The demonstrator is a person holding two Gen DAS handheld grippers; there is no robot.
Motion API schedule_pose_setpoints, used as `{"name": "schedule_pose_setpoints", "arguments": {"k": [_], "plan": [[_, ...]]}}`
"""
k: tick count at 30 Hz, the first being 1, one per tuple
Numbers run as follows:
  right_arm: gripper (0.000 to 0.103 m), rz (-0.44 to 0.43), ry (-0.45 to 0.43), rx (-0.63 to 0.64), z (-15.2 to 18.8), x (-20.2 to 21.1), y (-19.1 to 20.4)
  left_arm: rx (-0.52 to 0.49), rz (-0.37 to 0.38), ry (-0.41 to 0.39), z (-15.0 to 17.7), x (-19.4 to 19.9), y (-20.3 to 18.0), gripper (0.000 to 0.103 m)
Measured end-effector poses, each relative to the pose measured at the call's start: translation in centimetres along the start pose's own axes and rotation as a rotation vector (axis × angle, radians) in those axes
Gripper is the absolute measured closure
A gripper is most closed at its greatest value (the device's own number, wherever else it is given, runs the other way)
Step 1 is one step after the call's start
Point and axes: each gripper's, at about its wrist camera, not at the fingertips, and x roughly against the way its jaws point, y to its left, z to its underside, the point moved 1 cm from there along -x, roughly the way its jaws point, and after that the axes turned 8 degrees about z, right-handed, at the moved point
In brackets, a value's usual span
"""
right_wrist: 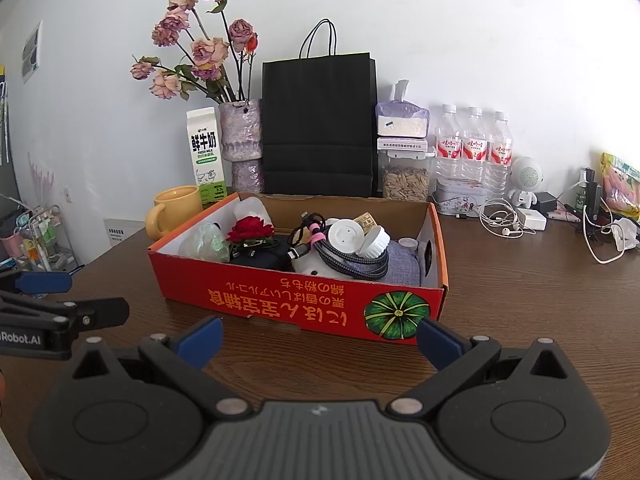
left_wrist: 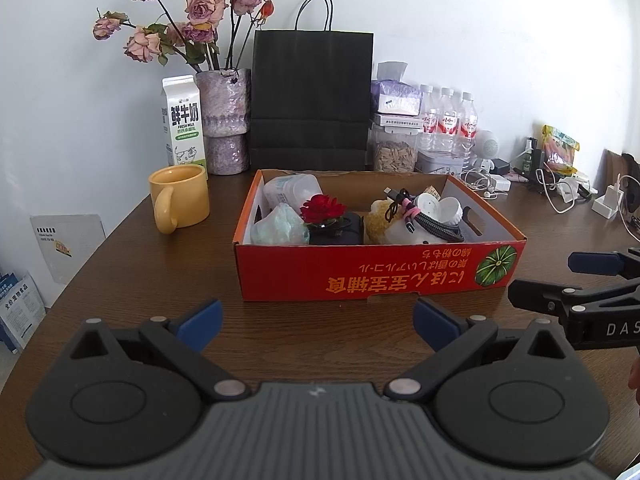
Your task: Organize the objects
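A red cardboard box [left_wrist: 360, 272] [right_wrist: 280, 300] sits on the brown table. It holds a red rose [left_wrist: 322, 208] [right_wrist: 250, 229], a green-white wrapped item [left_wrist: 280, 228], a black case [left_wrist: 340, 232], a coiled cable [right_wrist: 348, 258], white round pieces [right_wrist: 346, 236] and a grey pouch [right_wrist: 400, 260]. My left gripper [left_wrist: 318, 322] is open and empty, just in front of the box. My right gripper [right_wrist: 320, 338] is open and empty, in front of the box's near right corner. Each gripper shows at the edge of the other's view.
A yellow mug [left_wrist: 180, 200] stands left of the box. Behind are a milk carton [left_wrist: 184, 120], a vase of dried roses [left_wrist: 224, 120], a black paper bag [left_wrist: 312, 100], a seed jar [left_wrist: 394, 152], three water bottles [right_wrist: 474, 148], cables and chargers [right_wrist: 516, 220].
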Motion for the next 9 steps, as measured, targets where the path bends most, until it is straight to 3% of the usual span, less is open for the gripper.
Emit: {"name": "schedule_pose_setpoints", "arguments": {"k": [9], "plan": [[0.000, -0.003, 0.005, 0.002, -0.14, 0.40, 0.46, 0.005, 0.007, 0.020, 0.33, -0.25, 0.07, 0.000]]}}
